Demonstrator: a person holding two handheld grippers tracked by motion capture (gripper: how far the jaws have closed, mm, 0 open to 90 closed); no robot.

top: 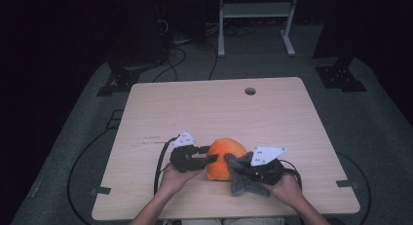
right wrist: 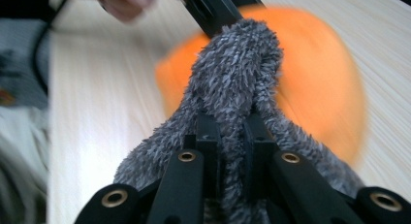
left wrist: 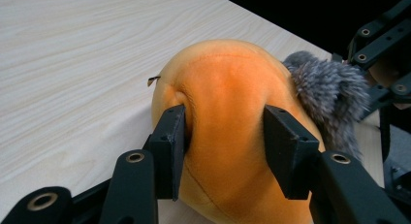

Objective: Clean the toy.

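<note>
A round orange plush (top: pixel 225 158) lies near the front of the wooden table (top: pixel 214 113). My left gripper (top: pixel 210 159) comes at it from the left; in the left gripper view its pads dent the orange plush (left wrist: pixel 228 122) on both sides, so my left gripper (left wrist: pixel 225 136) is shut on it. A grey furry star-shaped toy (top: pixel 242 175) leans against the plush's right side. My right gripper (top: pixel 248 171) pinches it; in the right gripper view the jaws of my right gripper (right wrist: pixel 231 136) squeeze the grey toy (right wrist: pixel 232 83), with the orange plush (right wrist: pixel 320 88) blurred behind.
A round cable hole (top: pixel 250 91) sits near the table's far edge. Black cables (top: pixel 160 161) trail from the grippers toward the front edge. A white frame (top: pixel 255 20) and dark stands are on the floor beyond the table.
</note>
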